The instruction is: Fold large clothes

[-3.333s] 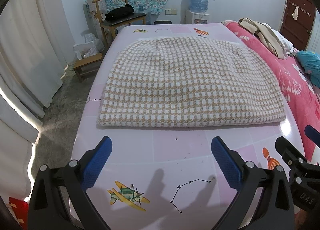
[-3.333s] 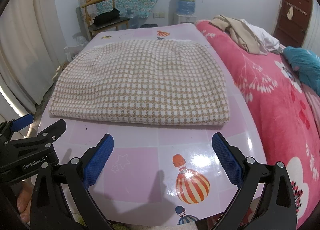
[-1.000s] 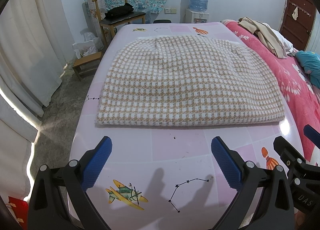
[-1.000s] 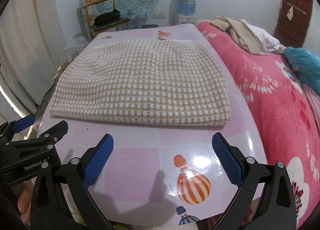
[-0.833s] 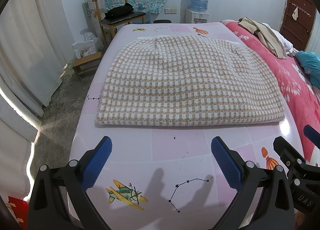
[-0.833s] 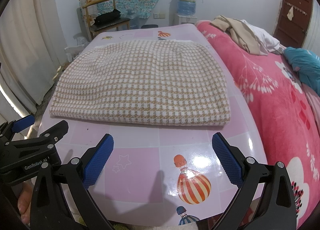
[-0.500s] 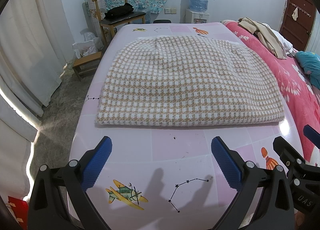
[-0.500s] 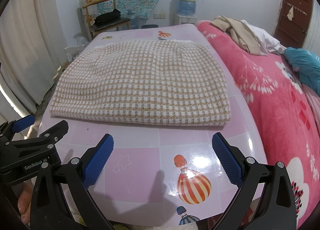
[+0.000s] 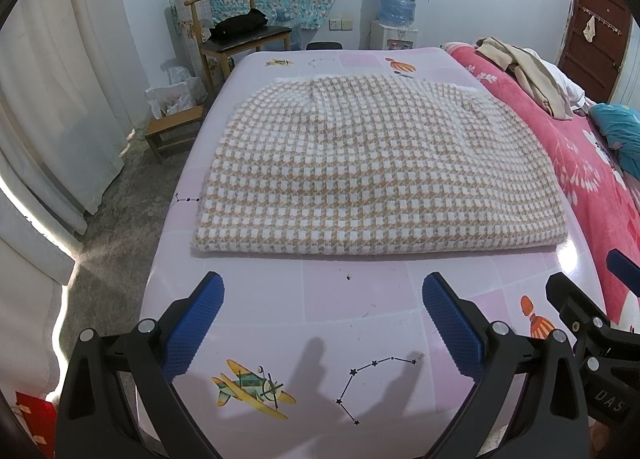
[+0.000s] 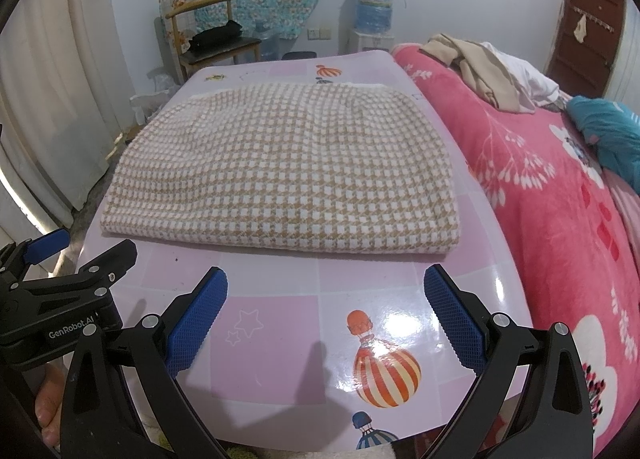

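Garment [image 9: 376, 175] lies flat on the pink worktop [image 9: 360, 291], a checked beige-and-white knit already doubled over, with a thick folded edge facing the tongs and its far edge rounded. Its long axis runs left to right, square across the line both tongs point along, so it sits straight ahead of them with a bare strip of worktop between.

Left tongs [image 9: 322, 323] hover near the front edge of the worktop, spread wide and holding nothing; the left near corner of the garment lies ahead and slightly to their left. Right tongs [image 10: 326, 319] hover alongside, equally wide apart and empty, with the right near corner ahead and a little to their right. Each view catches the other tool at its edge, so the two stand side by side, close together.

Each corner falls to the tongs on its own side, neither having the shorter reach overall. Judging by the layered near edge, at least one fold is done, and a further fold would probably carry one short end over the other, or the near edge away toward the far one. Either way the tongs must first cross the bare strip and bite the whole thickness of the edge, not just the top layer.
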A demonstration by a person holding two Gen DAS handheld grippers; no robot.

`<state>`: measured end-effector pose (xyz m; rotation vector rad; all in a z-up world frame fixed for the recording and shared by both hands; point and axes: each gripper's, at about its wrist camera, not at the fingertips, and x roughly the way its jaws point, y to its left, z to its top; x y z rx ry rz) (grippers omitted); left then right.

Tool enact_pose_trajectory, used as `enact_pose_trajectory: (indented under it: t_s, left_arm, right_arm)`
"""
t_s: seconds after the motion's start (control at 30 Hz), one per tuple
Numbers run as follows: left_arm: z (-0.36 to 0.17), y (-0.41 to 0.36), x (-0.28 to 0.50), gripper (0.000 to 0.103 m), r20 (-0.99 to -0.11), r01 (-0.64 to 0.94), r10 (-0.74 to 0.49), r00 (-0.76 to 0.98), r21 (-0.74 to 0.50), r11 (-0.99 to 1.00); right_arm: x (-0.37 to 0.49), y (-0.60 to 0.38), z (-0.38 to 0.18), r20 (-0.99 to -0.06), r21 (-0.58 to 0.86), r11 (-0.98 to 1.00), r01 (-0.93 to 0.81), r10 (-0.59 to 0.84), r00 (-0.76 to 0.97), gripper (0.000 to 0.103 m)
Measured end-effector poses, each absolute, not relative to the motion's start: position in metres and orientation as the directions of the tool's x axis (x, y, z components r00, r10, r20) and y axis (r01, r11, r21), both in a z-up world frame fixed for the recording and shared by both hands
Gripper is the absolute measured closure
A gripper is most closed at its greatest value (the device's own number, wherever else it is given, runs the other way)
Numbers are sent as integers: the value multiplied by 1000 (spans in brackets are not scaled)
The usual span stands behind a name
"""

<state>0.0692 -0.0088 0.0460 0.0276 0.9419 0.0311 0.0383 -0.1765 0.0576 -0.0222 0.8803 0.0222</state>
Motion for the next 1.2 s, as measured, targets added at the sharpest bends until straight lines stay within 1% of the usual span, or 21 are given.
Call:
enact_pose_trajectory:
  t_s: [1.2]
  left_arm:
    - [45, -10, 70, 5, -809, -14, 36, 586, 34, 999]
  right_arm:
    - [39, -177, 55, -772, -8, 1000, -26, 11, 635, 8]
